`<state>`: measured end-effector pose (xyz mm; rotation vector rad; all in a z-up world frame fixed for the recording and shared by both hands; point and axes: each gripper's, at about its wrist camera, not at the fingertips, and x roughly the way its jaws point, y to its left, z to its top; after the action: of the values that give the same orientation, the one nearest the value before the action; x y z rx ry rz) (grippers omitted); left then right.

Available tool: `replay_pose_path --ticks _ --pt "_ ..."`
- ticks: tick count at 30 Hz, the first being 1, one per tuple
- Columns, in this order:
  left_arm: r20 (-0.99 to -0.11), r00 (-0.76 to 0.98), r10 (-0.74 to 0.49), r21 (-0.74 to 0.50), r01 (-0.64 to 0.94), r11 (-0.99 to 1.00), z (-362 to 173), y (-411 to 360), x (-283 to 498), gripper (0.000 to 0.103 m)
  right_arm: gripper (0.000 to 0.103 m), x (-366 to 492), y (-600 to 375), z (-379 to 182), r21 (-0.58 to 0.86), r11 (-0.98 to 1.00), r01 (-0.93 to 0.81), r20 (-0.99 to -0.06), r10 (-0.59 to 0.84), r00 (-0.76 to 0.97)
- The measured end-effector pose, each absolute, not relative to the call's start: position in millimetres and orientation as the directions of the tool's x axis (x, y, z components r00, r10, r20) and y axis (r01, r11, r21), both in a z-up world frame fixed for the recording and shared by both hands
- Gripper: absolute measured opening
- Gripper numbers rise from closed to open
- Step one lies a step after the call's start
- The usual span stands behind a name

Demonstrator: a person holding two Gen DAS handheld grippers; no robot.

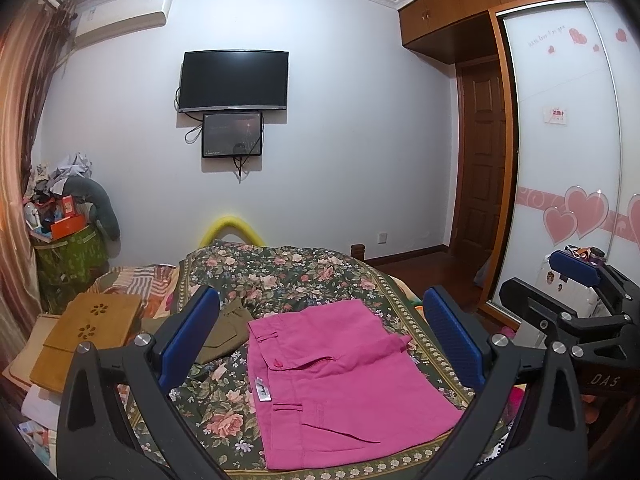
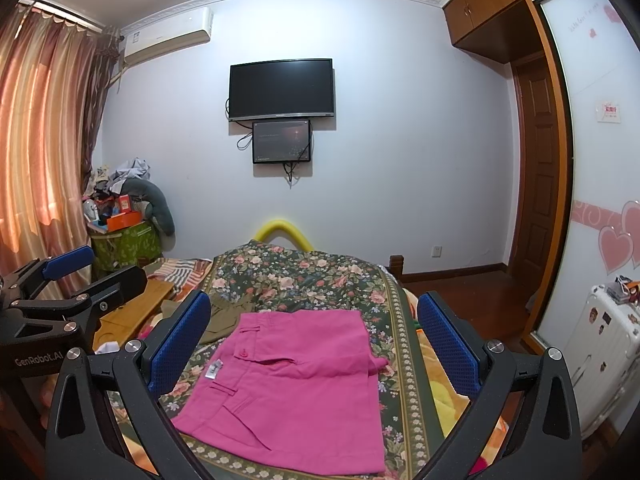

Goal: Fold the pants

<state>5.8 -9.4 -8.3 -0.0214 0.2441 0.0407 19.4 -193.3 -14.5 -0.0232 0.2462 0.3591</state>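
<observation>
The folded bright pink cotton pants (image 1: 340,376) lie on the dark floral bedspread (image 1: 296,276). The left gripper (image 1: 320,344) and right gripper (image 2: 316,344) hover over them, jaws spread wide, holding nothing. A green fabric bin (image 2: 126,244) holds an orange box (image 2: 124,220).

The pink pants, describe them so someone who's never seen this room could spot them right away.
Start at the bed's floral bedspread. The pink pants lie folded flat on it, nearest the camera. Bright magenta with a white label sets them apart from the olive garment beside them.

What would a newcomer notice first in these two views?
The bright pink pants, folded into a compact stack, lie in the middle of the flowered bedspread, framed by the open left gripper. The right gripper is open over them too. Beyond, a dark television hangs on the white wall.
</observation>
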Motion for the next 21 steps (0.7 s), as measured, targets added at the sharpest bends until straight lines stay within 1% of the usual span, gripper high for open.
replay_pose_path --ticks 9,12,18,21 --pt "-0.24 0.97 0.036 -0.013 -0.04 0.999 -8 -9 7 0.103 0.103 19 -192 -17 0.023 0.936 -0.351 -0.246 0.345 0.906" --pt "-0.247 0.969 0.017 -0.02 -0.023 1.0 -7 -9 11 0.103 0.103 21 -191 -19 0.027 0.935 -0.354 -0.251 0.349 0.903" --pt "-0.272 0.962 0.021 -0.031 -0.031 0.999 -16 -3 30 0.103 0.103 42 -194 -36 0.056 0.941 -0.335 -0.304 0.336 0.892" --pt "-0.319 0.947 0.031 -0.024 -0.041 0.999 -29 4 52 0.103 0.103 57 -199 -46 0.068 0.946 -0.318 -0.339 0.322 0.884"
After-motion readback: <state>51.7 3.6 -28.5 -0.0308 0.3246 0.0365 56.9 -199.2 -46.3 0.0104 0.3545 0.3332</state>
